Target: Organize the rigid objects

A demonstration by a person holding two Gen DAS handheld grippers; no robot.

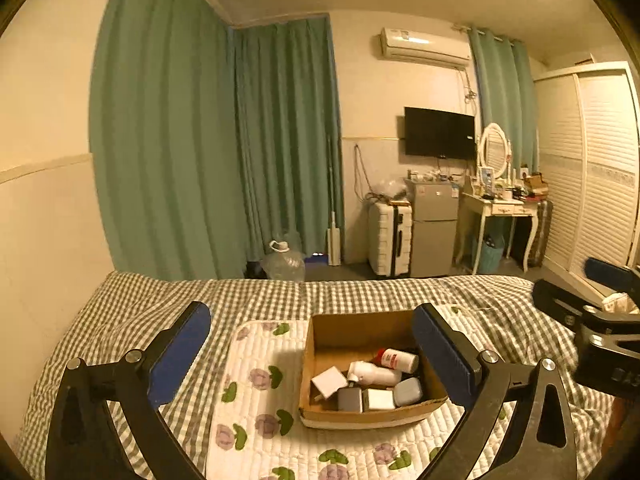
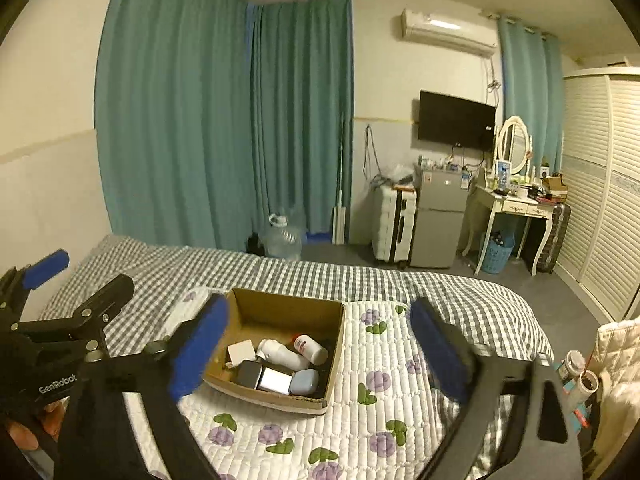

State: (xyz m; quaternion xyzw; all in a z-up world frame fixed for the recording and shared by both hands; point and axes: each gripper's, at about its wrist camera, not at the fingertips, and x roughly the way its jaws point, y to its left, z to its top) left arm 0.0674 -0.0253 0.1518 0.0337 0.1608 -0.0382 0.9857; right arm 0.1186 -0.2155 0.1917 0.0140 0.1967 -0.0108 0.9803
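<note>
A cardboard box point(image 1: 412, 410) point(image 2: 280, 304) sits on a floral quilted mat point(image 1: 256, 392) point(image 2: 384, 392) on the bed. Inside lie a white bottle point(image 1: 374, 373) point(image 2: 282, 354), a red-capped white bottle point(image 1: 398, 360) point(image 2: 311, 349), a white cube point(image 1: 329, 382) point(image 2: 242, 349), a grey block point(image 1: 349, 399) point(image 2: 249, 374), a white block point(image 1: 379, 399) point(image 2: 275, 381) and a blue-grey case point(image 1: 408, 391) point(image 2: 305, 382). My left gripper point(image 1: 312, 354) hangs open above the box, nothing between its blue pads. My right gripper point(image 2: 318, 350) is also open and empty, raised over the box.
The bed's checked cover point(image 1: 360, 292) point(image 2: 320, 276) spreads around the mat. Beyond it stand a water jug point(image 1: 283, 262), a white suitcase point(image 1: 390, 238), a small fridge point(image 1: 434, 228) and a dressing table point(image 1: 502, 208). Jars point(image 2: 578, 372) sit at the bed's right edge.
</note>
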